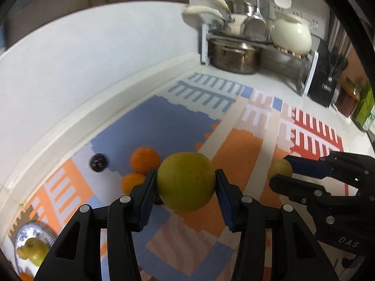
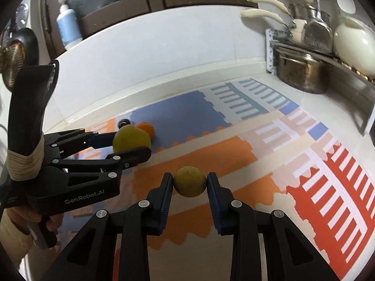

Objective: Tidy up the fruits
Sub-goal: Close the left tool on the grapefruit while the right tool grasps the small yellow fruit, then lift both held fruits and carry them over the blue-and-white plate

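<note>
1. At the far left of the left wrist view, a blue-and-white patterned china plate [image 1: 46, 235] sat at the mat's near corner, already holding a knobbly yellow-green fruit [image 1: 34, 249]; I judged it the collection spot.
2. Further right, a small glossy dark plum-like fruit [image 1: 98, 162] lay alone on the patterned cloth mat [image 1: 236, 147], with two matte orange citrus fruits [image 1: 144, 159] just beside each other, touching.
3. My left gripper [image 1: 185, 182] was clamped on a large, round, yellow-green fruit [image 1: 185, 182], both ribbed blue pads pressed against its sides, held above the mat.
4. My right gripper [image 2: 189, 183] was closed on a smaller round yellow-green fruit [image 2: 189, 183] with a faintly speckled skin, also lifted clear of the mat.
5. To do this carry well, I reckoned I should keep both grips steady, since smooth round skins can roll out of flat pads, and bring the left load to the plate first, lowering it into the bare part so it would not knock the fruit already there.
6. At the far right, a steel pot [image 1: 235, 56] and a cream ceramic pot [image 1: 290, 35] on a wire rack stood well apart from the work.
</note>
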A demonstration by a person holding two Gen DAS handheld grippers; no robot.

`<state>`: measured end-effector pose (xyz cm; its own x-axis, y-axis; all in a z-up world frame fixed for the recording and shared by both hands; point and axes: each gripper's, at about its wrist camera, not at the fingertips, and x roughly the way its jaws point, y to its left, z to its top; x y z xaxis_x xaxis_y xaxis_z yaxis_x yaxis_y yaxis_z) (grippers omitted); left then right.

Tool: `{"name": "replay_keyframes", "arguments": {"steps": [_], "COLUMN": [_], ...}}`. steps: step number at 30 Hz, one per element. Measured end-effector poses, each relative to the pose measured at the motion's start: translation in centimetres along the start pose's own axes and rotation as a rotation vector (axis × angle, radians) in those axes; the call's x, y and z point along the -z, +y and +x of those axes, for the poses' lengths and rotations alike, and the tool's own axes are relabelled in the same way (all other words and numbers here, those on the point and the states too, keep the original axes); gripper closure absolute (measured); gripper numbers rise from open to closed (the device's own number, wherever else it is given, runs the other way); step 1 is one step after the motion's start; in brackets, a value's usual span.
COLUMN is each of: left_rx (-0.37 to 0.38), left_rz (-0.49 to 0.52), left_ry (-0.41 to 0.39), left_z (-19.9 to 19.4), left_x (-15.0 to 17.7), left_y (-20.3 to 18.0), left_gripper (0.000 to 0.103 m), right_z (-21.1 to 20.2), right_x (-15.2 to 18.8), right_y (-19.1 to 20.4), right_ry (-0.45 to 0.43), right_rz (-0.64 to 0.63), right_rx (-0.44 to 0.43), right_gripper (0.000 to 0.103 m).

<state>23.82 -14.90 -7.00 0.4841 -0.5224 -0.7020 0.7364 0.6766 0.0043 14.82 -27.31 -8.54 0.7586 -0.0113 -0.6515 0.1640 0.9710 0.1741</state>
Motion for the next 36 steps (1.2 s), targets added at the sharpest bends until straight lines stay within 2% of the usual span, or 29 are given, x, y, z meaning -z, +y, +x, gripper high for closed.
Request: {"name": "replay_keyframes", "arguments": {"steps": [17, 36], "left_rx": [-0.124, -0.292], "left_rz": [-0.146, -0.341], "left_ry": [-0.146, -0.196], "left_z": [-8.8, -15.5], "left_x": [1.6, 7.4], "left_y": [2.9, 7.5], "left_gripper": [0.055, 0.055], "right_z": [-3.7, -4.9], "right_x": [-2.0, -3.0], "right_y": [5.9, 13.3], "right_ry": [-0.095, -0.153], "right_rz": [-0.146, -0.317], "right_rx": [-0.133, -0.307], "right_gripper": [0.072, 0.072]}}
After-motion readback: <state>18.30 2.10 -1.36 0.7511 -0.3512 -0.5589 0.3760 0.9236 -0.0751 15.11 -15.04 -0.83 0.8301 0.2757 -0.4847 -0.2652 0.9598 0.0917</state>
